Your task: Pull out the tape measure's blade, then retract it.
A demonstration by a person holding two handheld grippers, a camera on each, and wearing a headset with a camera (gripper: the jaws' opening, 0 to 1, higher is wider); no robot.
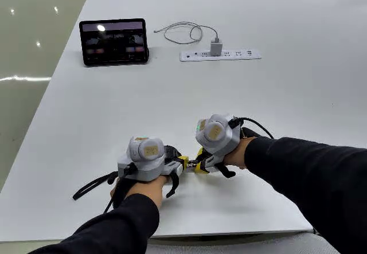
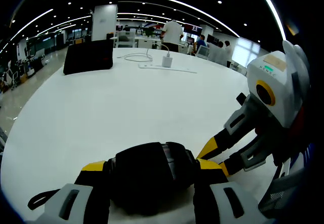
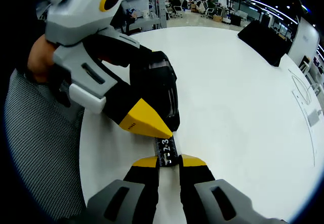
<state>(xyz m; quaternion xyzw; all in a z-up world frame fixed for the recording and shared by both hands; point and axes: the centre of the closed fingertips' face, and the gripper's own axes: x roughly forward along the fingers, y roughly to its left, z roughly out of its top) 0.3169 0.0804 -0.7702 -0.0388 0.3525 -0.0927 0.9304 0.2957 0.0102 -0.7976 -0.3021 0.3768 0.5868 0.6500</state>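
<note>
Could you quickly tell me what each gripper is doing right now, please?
The left gripper is shut on the tape measure case.
The right gripper is shut on the blade, just clear of the case.

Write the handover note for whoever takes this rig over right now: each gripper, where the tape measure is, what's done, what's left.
Left gripper: shut on the tape measure case, held low at the white table, near its front edge.
Right gripper: shut on the blade, right by the case's mouth.
Done: both grips are made; a short piece of blade is out, with the 2 and 3 marks showing.
Left: draw the blade out further, then let it retract into the case.
</note>
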